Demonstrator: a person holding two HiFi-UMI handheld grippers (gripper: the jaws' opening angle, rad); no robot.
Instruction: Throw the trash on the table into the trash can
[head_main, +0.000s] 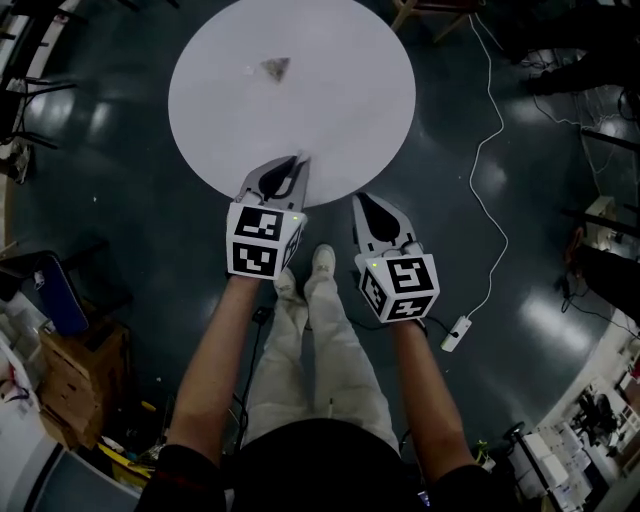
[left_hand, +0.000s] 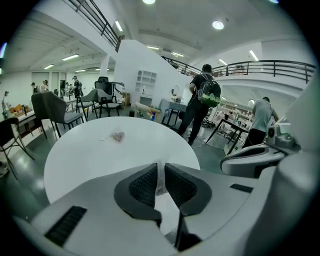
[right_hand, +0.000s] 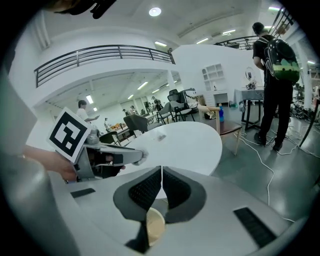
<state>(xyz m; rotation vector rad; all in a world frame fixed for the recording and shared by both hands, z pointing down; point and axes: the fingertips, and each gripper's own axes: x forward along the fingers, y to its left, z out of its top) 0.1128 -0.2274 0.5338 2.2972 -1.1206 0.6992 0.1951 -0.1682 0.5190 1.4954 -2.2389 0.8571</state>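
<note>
A crumpled brownish scrap of trash (head_main: 275, 68) lies on the far part of the round white table (head_main: 340, 100), with a tiny white bit (head_main: 249, 70) beside it; the scrap (left_hand: 118, 136) also shows in the left gripper view. My left gripper (head_main: 298, 160) hangs over the table's near edge, shut on a thin clear-white piece of wrapper (left_hand: 159, 172). In the right gripper view that piece (right_hand: 139, 155) shows white at the left gripper's tip. My right gripper (head_main: 362, 200) is just off the table's near edge, above the floor. Its pads (right_hand: 172, 192) are pressed together, and I see nothing between them.
A white cable (head_main: 482, 160) runs across the dark floor to a power strip (head_main: 455, 333) at the right. Cardboard boxes (head_main: 75, 370) and clutter stand at the lower left. Chairs (left_hand: 52, 112) surround the table's far side. A person with a backpack (left_hand: 204, 107) stands beyond it.
</note>
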